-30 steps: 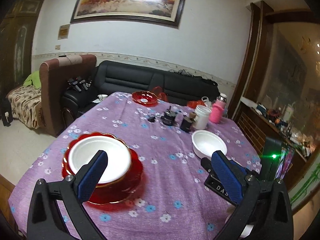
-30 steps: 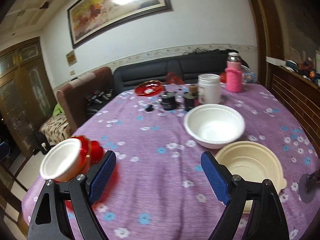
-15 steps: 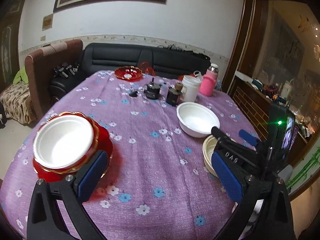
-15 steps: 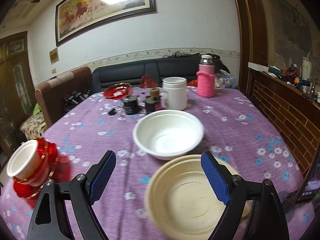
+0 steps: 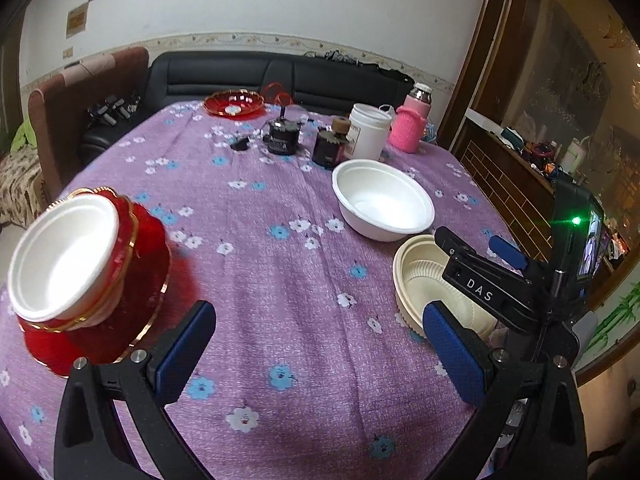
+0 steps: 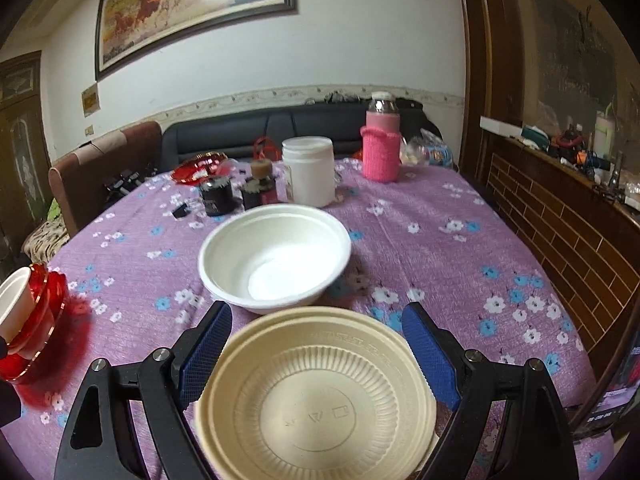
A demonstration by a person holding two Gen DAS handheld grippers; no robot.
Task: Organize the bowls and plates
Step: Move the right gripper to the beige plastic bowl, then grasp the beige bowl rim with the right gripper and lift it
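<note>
A white bowl sits in a stack of red gold-rimmed plates at the table's left, just left of my left gripper, which is open and empty over the purple cloth. A larger white bowl stands mid-table. A cream ribbed bowl lies in front of it, its near part cut off by the frame edge. My right gripper is open, one finger on each side of the cream bowl's far rim. In the left wrist view the right gripper hangs over that bowl. The red stack shows at that view's left edge.
At the back of the flowered table stand a white jar, a pink-sleeved bottle, two dark jars and a red dish. A sofa lies behind, and a wooden sideboard runs along the right.
Both grippers swung right and dipped. The red stack slid to the left of both views. The cream bowl came between the right gripper's fingers. Both grippers stayed open.
</note>
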